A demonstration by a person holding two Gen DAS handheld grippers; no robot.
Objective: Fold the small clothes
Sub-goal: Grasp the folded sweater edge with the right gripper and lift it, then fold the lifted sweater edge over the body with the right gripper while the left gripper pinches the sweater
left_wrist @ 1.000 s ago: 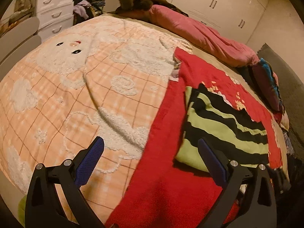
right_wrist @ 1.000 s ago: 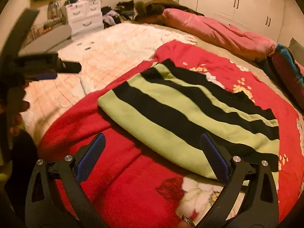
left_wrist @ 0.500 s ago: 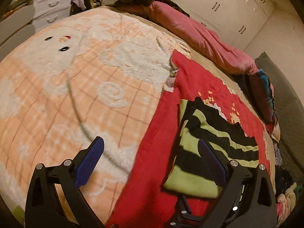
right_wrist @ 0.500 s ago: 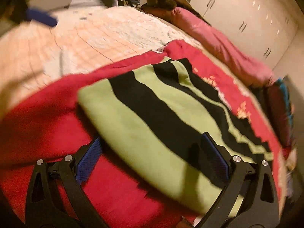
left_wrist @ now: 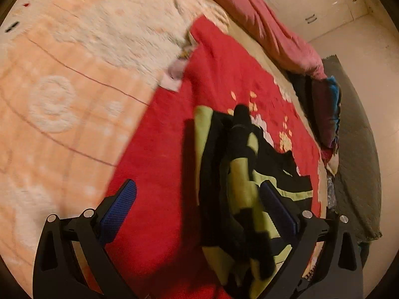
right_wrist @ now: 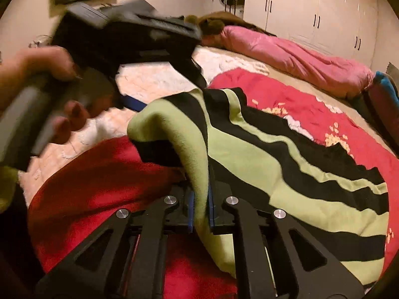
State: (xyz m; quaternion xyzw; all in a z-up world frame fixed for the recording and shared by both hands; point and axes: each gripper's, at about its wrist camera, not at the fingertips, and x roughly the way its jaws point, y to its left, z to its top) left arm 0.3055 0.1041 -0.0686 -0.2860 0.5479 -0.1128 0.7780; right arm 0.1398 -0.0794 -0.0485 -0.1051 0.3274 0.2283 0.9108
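Just clamped: right gripper [right_wrist: 200,209] fingers, wide apart a second ago, now pinching striped garment's [right_wrist: 274,164] near edge, lifted off red blanket [right_wrist: 99,186] at six o'clock. Left gripper [left_wrist: 197,214] fingers apart, swinging in. Fold starting.

The folded fleece garment [right_wrist: 261,164] is lime green crossed by broad black wavy stripes. It lies on a bright red plush blanket [left_wrist: 224,74] scattered with small yellow and white flowers, which covers the bed's right side. Toward the left edge spreads a peach fleece blanket [left_wrist: 62,99] checked with thin brown lines and raised cream fluffy shapes, and along the far edge lies a plain pink quilt [right_wrist: 286,54]. Both black grippers carry blue pads [left_wrist: 119,206].
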